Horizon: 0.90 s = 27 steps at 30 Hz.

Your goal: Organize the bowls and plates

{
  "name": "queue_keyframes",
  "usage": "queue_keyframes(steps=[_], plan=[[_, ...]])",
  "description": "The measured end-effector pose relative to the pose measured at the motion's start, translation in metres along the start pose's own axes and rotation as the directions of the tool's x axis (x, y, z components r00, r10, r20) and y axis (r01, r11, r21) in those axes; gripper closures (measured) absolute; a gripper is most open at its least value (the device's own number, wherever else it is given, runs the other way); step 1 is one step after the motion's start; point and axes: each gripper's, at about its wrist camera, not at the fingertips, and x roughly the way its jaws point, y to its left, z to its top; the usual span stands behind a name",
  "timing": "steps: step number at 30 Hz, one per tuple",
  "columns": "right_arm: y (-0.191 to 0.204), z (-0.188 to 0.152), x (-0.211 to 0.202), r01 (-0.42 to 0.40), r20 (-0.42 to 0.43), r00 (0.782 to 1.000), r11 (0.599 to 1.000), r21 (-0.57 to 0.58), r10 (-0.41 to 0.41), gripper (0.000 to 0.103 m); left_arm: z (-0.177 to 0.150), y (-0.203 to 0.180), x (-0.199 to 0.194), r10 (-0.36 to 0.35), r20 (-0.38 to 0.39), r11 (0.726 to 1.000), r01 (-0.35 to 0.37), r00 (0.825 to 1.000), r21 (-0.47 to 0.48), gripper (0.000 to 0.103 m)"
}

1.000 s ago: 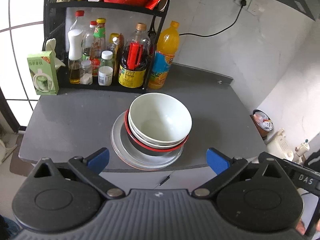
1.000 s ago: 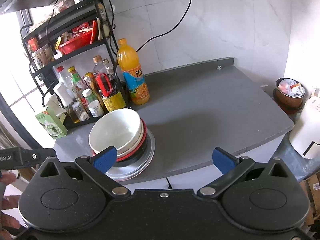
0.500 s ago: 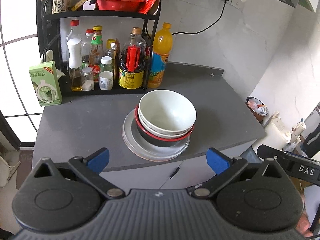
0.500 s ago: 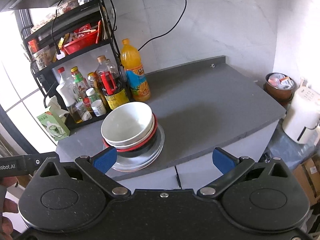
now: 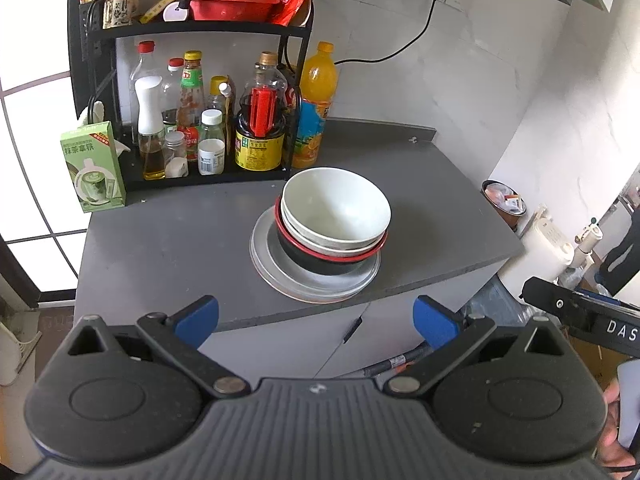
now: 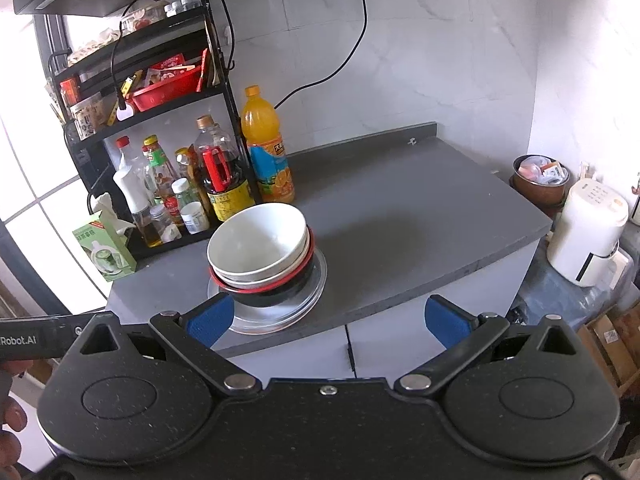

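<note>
your left gripper [image 5: 316, 318] is spread wide, nothing between its blue pads, and the stack sits straight ahead of it on the grey counter [image 5: 168, 248]: a white bowl [image 5: 336, 210] nested in a second pale bowl, that inside a black bowl with a red rim [image 5: 320, 262], all on a clear glass plate [image 5: 320, 292]. your right gripper [image 6: 328, 318] is just as wide and empty, and from it the same stack lies ahead and to the left, the white bowl [image 6: 256, 242] just past its left pad. only the right view gives you the white appliance [image 6: 586, 236] off to the right and the range hood up top. only the left view shows your other tool's black bar at far right. the second bowl shows only as a rim; the plate's near edge hides behind the right gripper's left pad.
</note>
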Motion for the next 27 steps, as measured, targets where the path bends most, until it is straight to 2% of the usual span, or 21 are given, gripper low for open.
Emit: queue_keyframes(steps=[5, 10, 27], plan=[[0.009, -0.007, -0.003, 0.011, -0.001, 1.0, 1.0, -0.006, -0.011, 0.001, -0.004, 0.005, -0.002, 0.004, -0.002, 1.0, -0.004, 1.0, 0.028, 0.001], [0.015, -0.013, -0.005, -0.017, -0.014, 1.0, 1.0, -0.005, 0.017, 0.001, -0.007, 0.01, -0.002, -0.004, -0.005, 0.999, 0.004, 1.0, 0.04, 0.001], [0.023, -0.016, -0.002, 0.003, -0.025, 1.0, 1.0, -0.011, -0.004, 0.001, -0.008, 0.015, 0.0, -0.002, -0.013, 0.998, 0.003, 1.0, 0.057, 0.001]])
